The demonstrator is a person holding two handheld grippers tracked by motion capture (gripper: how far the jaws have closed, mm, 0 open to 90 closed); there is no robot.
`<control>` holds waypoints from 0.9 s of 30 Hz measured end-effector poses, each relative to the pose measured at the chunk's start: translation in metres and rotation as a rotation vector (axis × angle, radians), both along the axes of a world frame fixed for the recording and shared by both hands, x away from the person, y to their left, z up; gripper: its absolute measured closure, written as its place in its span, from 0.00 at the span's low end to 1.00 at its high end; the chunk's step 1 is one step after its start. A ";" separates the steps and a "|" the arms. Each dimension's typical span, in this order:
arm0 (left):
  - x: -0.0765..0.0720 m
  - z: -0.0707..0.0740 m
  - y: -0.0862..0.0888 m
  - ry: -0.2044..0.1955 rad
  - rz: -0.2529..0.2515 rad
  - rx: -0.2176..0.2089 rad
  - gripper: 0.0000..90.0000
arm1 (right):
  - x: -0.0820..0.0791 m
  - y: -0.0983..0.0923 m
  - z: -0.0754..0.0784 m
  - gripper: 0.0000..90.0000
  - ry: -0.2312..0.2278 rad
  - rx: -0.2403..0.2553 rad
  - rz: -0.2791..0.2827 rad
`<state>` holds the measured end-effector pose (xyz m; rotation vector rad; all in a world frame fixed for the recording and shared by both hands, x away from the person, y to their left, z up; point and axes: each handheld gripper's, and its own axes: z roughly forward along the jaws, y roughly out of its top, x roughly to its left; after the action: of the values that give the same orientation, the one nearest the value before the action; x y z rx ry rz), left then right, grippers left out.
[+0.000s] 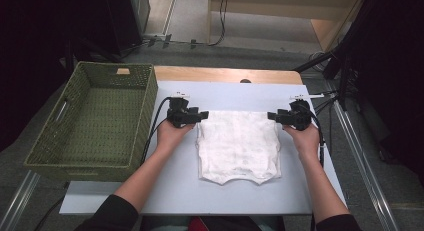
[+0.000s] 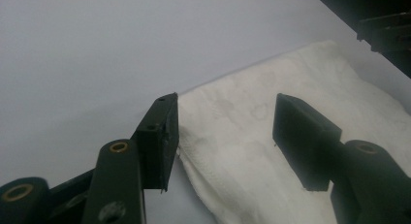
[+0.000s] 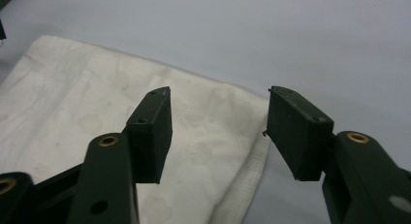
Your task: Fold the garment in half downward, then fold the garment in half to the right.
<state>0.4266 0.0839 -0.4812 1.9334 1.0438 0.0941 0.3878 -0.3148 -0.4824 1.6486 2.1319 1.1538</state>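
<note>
1. High view, far left: a green woven basket [image 1: 95, 121] sits on the desk [image 1: 225, 191], well apart from the cloth.
2. Left gripper [image 1: 200, 116] hovers at the far left corner of a folded white garment [image 1: 239, 146]; its jaws stand wide, with nothing pinched between them.
3. The garment lies flat at the middle of the desk, folded into a rough rectangle, with a faint embossed pattern, a wavy near edge and layered folds along its sides [image 2: 232, 151].
4. Right gripper [image 1: 272, 116] sits at the far right corner; its jaws are spread wide above the garment's edge [image 3: 208, 136], gripping nothing.
</note>
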 end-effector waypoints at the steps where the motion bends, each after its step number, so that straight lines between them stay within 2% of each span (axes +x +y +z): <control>1: -0.001 0.002 0.000 0.000 -0.001 0.008 0.44 | -0.001 0.001 0.002 0.43 -0.003 0.007 0.006; 6: -0.006 0.008 0.001 0.026 -0.021 0.009 0.41 | -0.005 0.007 0.008 0.42 -0.010 0.028 0.043; 8: -0.008 0.010 0.000 0.030 -0.032 0.018 0.41 | -0.006 0.012 0.007 0.41 0.000 0.029 0.061; 12: -0.012 0.013 -0.001 0.036 -0.051 0.007 0.41 | -0.007 0.021 0.005 0.41 0.015 0.032 0.093; 16: -0.015 0.014 -0.002 0.049 -0.065 0.015 0.41 | -0.009 0.029 0.005 0.41 0.028 0.041 0.125; 27: -0.033 0.019 -0.002 0.047 -0.103 0.009 0.41 | -0.010 0.049 0.005 0.33 0.011 0.058 0.237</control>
<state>0.3937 0.0814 -0.4619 2.0024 0.9740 -0.0050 0.3779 -0.2658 -0.4772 1.4570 2.3730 1.2844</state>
